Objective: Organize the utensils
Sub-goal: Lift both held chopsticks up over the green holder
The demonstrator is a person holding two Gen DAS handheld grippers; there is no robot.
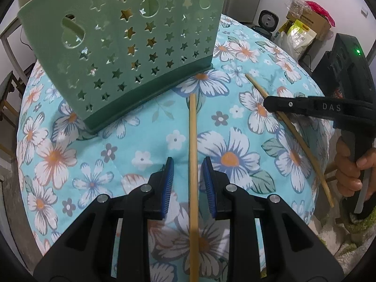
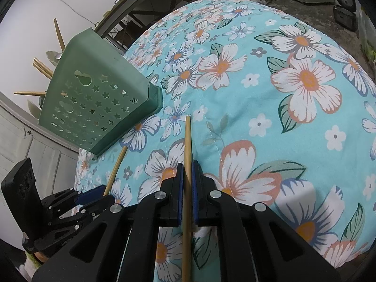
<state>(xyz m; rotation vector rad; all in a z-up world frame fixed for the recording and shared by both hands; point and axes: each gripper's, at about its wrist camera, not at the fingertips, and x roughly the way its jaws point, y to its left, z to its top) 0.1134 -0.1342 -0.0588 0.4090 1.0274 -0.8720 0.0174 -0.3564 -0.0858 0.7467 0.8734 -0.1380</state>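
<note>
Up close, both chopsticks run out of frame at the bottom. The left gripper [image 1: 188, 164] has its jaws apart around one bamboo stick [image 1: 193, 155]; the right gripper [image 2: 187, 166] is pinched on the other [image 2: 187, 145]. Both sticks lie on the floral cloth [image 1: 235, 127], and the green star-cut caddy [image 1: 122, 42] stands behind, its contents mostly hidden.

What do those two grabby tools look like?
Both are black plastic with round silver bolts. The left tool has blue ribbed pads inside its two fingers, and so does the right tool. From the left camera, the right one shows pale letters "DAS" on its side and a grey handle wrapped by a bare hand. No cables show.
</note>
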